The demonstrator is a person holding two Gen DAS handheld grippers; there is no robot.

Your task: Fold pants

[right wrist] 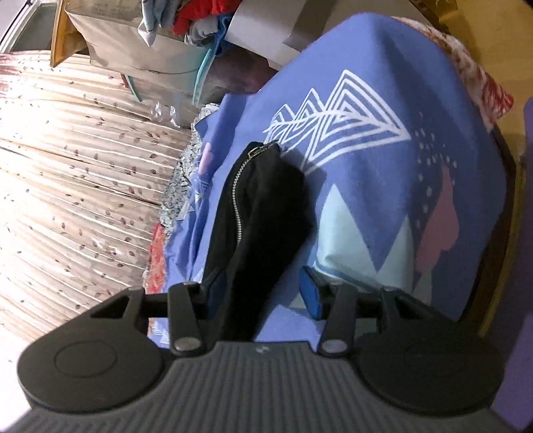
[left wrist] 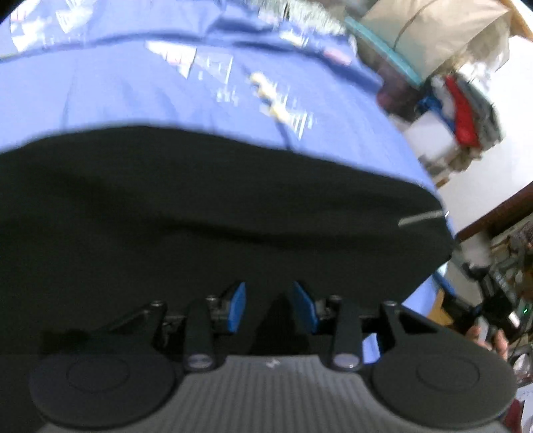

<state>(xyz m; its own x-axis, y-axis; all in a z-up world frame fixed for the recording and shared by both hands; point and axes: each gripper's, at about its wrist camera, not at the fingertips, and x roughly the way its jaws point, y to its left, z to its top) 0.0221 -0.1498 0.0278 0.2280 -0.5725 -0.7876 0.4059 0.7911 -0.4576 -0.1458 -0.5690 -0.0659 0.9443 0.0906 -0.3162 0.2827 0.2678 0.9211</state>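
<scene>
Pants: black pants (left wrist: 200, 206) lie on a blue bedspread (left wrist: 133, 90) on a bed; in the left wrist view they spread wide across the lower half of the picture.
Pants, other view: in the right wrist view a bunched part of the pants (right wrist: 263, 213) rises from the bedspread (right wrist: 383, 66), with a metal zipper (right wrist: 238, 200) running along its left edge.
Left hand-held gripper: the left hand-held gripper (left wrist: 270, 308) points down at the black cloth; its blue pads (left wrist: 238, 308) stand apart with a gap between them, not pressing on anything that can be made out (the view is blurred).
Right hand-held gripper: the right hand-held gripper (right wrist: 263, 296) has its jaws apart; the black cloth passes between them, and the blue pad (right wrist: 311, 296) on the right side stands clear of it. The left pad is hidden by the cloth.
Bedspread: blue, printed with white line triangles, pale blue peaks and pink shapes.
Surroundings: a pleated curtain with small leaf marks (right wrist: 76, 173), and a pile of clothes (right wrist: 200, 20) beyond the bed.
</scene>
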